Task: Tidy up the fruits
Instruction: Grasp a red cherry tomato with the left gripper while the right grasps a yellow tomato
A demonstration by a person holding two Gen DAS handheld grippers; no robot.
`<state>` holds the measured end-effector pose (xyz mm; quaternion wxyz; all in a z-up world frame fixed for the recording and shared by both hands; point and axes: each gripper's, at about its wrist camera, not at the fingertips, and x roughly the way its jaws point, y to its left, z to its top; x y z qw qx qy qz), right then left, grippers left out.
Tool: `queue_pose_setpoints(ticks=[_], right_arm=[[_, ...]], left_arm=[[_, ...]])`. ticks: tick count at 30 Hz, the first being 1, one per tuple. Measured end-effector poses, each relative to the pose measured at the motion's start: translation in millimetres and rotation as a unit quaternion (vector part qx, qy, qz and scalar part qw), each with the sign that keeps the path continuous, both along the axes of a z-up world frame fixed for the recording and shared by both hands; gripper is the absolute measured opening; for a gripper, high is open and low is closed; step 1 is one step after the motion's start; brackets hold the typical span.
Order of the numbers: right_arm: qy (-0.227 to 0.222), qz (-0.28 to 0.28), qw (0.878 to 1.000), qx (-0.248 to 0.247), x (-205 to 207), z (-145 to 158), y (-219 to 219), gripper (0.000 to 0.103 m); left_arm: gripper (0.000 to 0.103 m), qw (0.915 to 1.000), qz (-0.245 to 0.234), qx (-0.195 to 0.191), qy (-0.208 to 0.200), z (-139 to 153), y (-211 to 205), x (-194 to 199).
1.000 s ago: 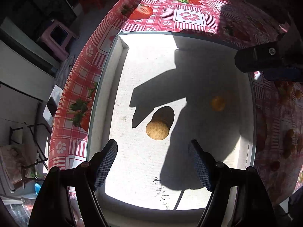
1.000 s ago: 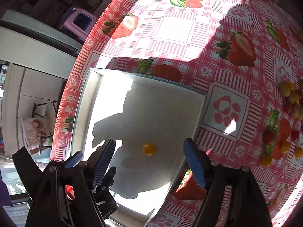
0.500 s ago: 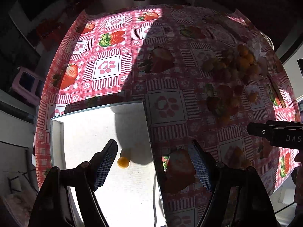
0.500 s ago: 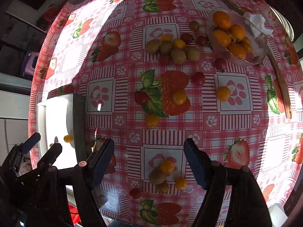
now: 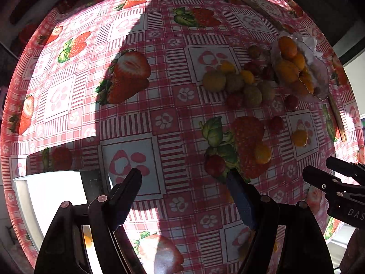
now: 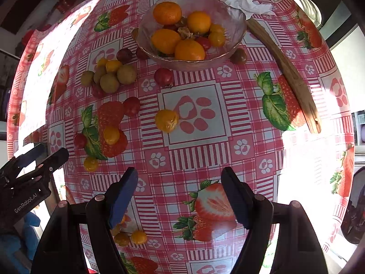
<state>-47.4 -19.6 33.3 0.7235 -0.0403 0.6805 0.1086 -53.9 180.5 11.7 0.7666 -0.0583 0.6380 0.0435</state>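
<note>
Left gripper (image 5: 183, 191): jaws wide, holding nothing.
Right gripper (image 6: 179, 190): jaws wide, holding nothing.
Glass bowl (image 6: 237, 22): near table's far edge, holding oranges (image 6: 167, 13).
White tray (image 5: 52, 196): table's near-left edge.

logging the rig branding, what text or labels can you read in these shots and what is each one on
"GenRobot.AI": white print on the body of the left gripper, seen from the right wrist view.
"DAS": cut off at the frame edge, on the body of the right gripper, seen from the left wrist view.
The tablecloth has only pictures, no words.
</note>
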Motion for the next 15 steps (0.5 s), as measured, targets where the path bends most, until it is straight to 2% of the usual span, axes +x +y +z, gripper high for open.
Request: queue_pose_setpoints(ticks=[4, 10, 12, 13, 15], right_arm=[[-0.006, 0.018, 1.0, -0.004, 15, -12, 15, 0.075], [-0.007, 0.029, 1.0, -0.003, 38, -29, 36, 0.063], [-0.01, 0.033, 0.999, -0.007, 43, -32, 41, 0.059], [-0.014, 0.037, 0.999, -0.01, 45, -32, 44, 0.057], [-0.019, 0.046, 0.999, -0.014, 50, -34, 51, 0.041]], left_arm=[[0.078, 0.9999, 0.003, 0.002, 0.012, -12, -4, 7], [0.077, 0.9996, 0.01, 0.009, 0.025, -24, -8, 10], [0.073, 0.9997, 0.007, 0.012, 0.021, -22, -12, 11], [0.067, 0.9997, 0.004, 0.013, 0.019, -22, -12, 13], [0.055, 0.9998, -0.004, 0.014, 0.014, -19, -18, 14]])
